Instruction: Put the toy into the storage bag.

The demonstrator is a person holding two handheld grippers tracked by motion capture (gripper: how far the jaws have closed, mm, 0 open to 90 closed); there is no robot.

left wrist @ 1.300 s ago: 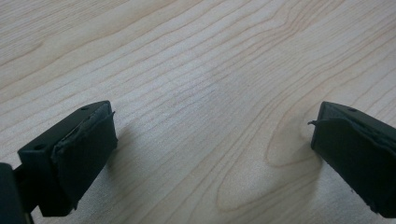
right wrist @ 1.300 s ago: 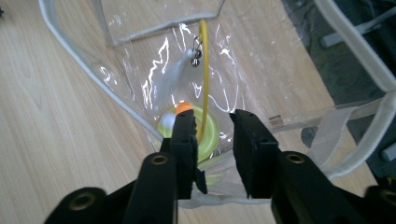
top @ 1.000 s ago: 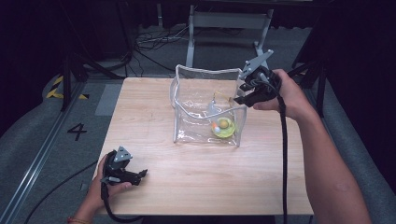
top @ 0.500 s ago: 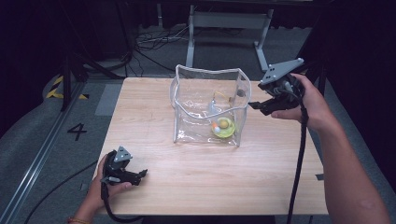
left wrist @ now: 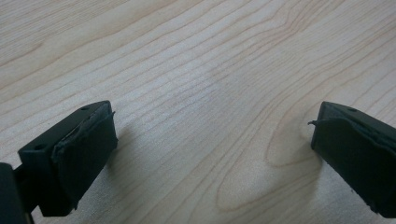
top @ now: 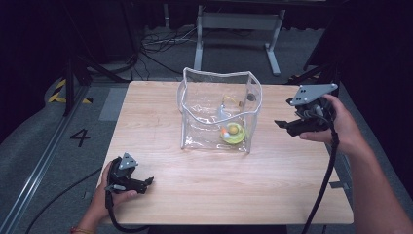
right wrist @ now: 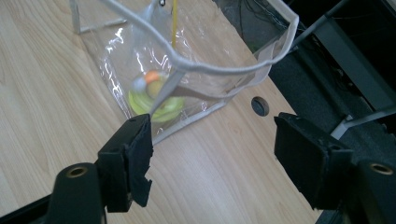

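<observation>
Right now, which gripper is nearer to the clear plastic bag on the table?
Right. The right gripper hangs open just off the clear bag's right side, apart from it. The left gripper sits open at the table's near-left corner, well away.

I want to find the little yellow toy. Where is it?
The yellow toy lies at the bottom of the clear bag in the middle of the table in the high view, toward the bag's near right corner, left of the right gripper.

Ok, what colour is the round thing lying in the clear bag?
Yellow-green round thing with an orange bit on top; clearest in the right gripper view.
</observation>
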